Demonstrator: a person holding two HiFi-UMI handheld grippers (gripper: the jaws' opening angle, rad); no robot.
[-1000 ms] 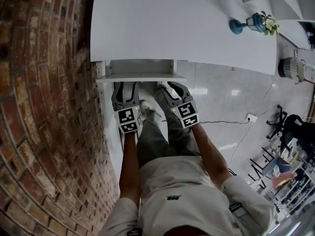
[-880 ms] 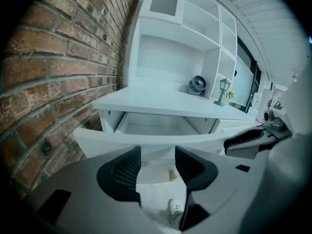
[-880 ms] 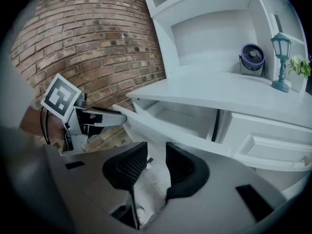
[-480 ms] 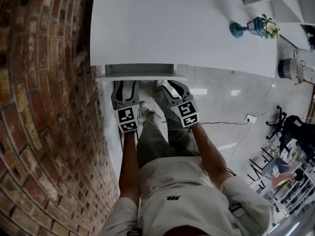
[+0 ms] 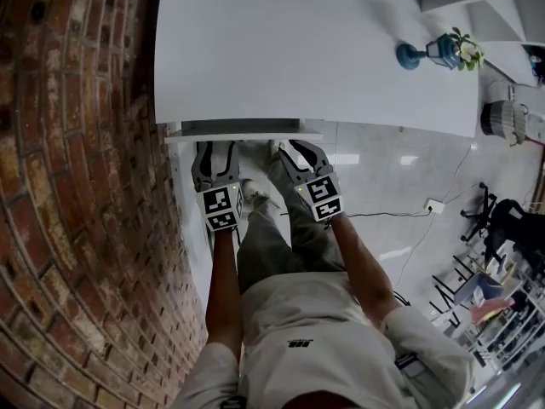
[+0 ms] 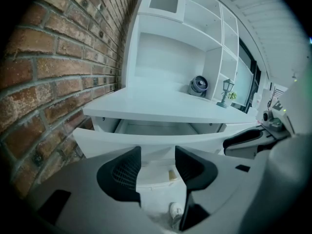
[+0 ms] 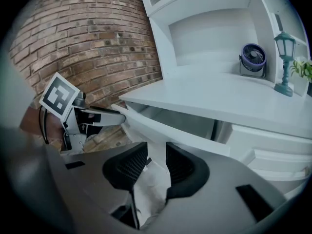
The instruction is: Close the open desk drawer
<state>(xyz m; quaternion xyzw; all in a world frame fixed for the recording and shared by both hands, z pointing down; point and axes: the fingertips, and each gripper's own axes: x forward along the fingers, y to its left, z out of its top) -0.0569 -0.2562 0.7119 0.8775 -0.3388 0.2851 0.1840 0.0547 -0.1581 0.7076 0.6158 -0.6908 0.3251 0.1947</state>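
Observation:
The white desk (image 5: 315, 49) has a shallow drawer (image 5: 243, 134) under its left end, sticking out only a narrow strip past the desk top. My left gripper (image 5: 215, 153) and right gripper (image 5: 298, 152) both sit with their tips right at the drawer's front panel. In the left gripper view the front panel (image 6: 146, 141) runs just beyond the left gripper (image 6: 157, 164), with the drawer's bare inside (image 6: 156, 128) above it. The right gripper (image 7: 157, 165) faces the same panel (image 7: 170, 133) at an angle. Both pairs of jaws stand slightly apart with nothing between them.
A brick wall (image 5: 77, 186) runs close along the left. On the desk stand a teal lantern with a plant (image 5: 443, 41) and a small blue fan (image 7: 253, 57), below white shelves (image 6: 170, 43). The person's legs and a shoe (image 5: 254, 196) are under the drawer. More drawers (image 7: 273, 155) lie right.
The drawer has slid in under the desk top, so less of its inside shows. Both grippers have followed it a little forward.

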